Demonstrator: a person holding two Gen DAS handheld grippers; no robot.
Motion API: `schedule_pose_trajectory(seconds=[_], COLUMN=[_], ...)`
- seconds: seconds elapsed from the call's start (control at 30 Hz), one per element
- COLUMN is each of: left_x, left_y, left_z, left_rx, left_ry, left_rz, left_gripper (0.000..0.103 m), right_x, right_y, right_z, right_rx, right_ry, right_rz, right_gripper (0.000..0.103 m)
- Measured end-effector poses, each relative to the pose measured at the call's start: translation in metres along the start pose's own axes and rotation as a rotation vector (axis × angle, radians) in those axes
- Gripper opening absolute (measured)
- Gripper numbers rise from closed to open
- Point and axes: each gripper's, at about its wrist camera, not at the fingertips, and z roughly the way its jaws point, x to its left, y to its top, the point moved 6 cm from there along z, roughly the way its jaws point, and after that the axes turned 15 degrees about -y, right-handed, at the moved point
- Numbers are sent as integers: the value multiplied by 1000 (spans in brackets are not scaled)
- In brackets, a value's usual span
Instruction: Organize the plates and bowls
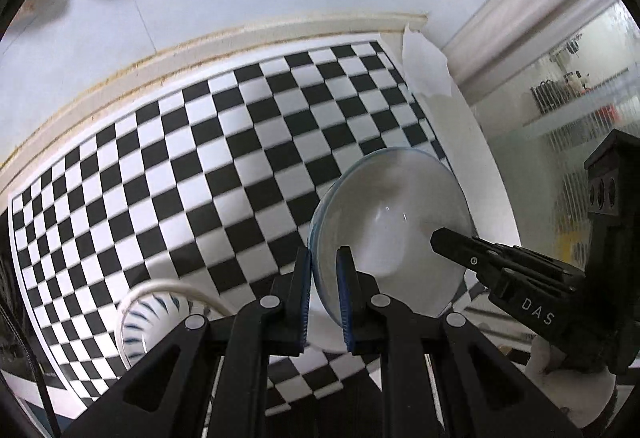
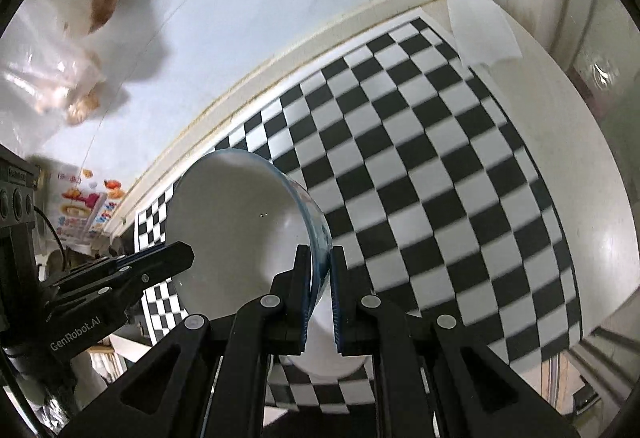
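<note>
Left wrist view, left to right: a blue-striped white ceramic bowl (image 1: 152, 322) sits on the checkered worktop (image 1: 160, 177); the left hand-held gripper (image 1: 325, 292) pinches the rim of a white glazed bowl with a pale blue edge (image 1: 396, 222), held tilted above the cloth, while the right hand-held gripper (image 2: 320, 294) pinches its opposite rim. It looks rigid, slick and breakable, best held by the rim

2 bowls: 1 white bowl (image 1: 396, 234) and 1 striped bowl (image 1: 150, 322). 2 grippers, 1 checkered mat (image 1: 200, 165), 1 table (image 1: 494, 197), 1 paper sheet (image 1: 426, 67).
</note>
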Motion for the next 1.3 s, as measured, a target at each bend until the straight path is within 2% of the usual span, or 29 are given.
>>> schedule_pose_trajectory(seconds=[0.17,0.5,0.8,1.3], left_x=[6,25,34,41], left_y=[-27,-57,-69,-72], left_z=[13,47,66,78], left_rx=[41,123,164,180], left_ry=[-3,13,48,69], left_rz=[-12,-41,-36,-46], left_gripper=[11,11,11,11], right_x=[-6,-14,-14,-11], right_y=[-38,-75,-86,-79], right_z=[9,46,66,70], right_rx=[37,115,151,155], right_ry=[-5,-34,-62,-101], right_rz=[12,23,19,4], right_gripper=[11,10,10,10])
